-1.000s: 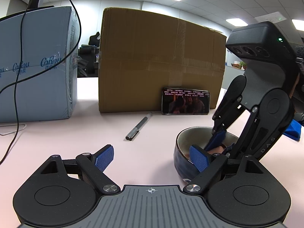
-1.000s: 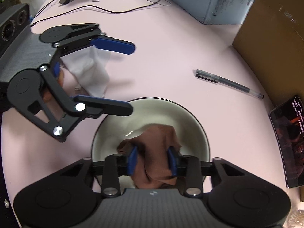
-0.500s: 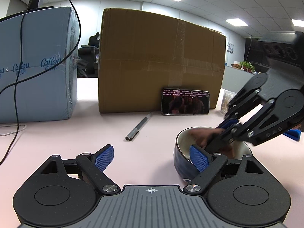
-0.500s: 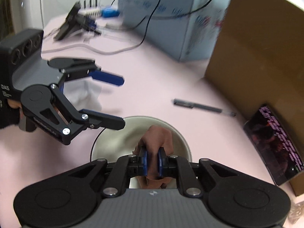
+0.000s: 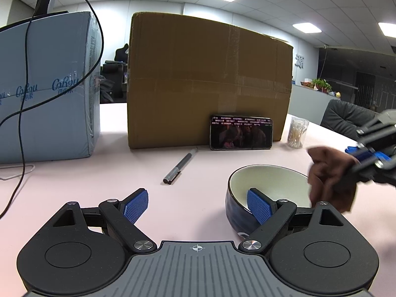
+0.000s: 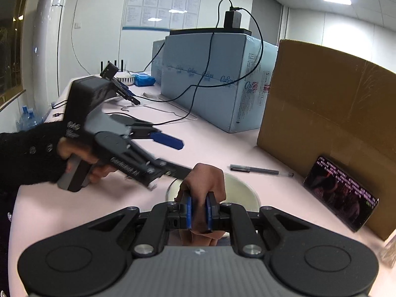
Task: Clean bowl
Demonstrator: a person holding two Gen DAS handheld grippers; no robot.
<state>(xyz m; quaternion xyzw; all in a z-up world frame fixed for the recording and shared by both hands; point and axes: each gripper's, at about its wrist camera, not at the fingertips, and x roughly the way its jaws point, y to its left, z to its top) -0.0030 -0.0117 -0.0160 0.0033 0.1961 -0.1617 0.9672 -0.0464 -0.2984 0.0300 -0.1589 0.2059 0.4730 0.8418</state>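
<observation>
My left claw (image 5: 196, 206) stands wide open over the pink bench (image 5: 74, 173), its right finger (image 5: 258, 206) dipping inside the bowl (image 5: 269, 185). Beyond the bowl's right rim, the right claw (image 5: 356, 159) pinches a brown cloth (image 5: 330, 175). Ahead lie a pen (image 5: 180, 165), phone (image 5: 241, 133) and cardboard box (image 5: 205, 81).

Left gripper (image 5: 197, 204) jaws wide — right gripper (image 6: 199, 211) clamped.

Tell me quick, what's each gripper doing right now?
Left gripper: jaws open, one finger inside the bowl, gripping nothing.
Right gripper: shut on the brown cloth.
</observation>
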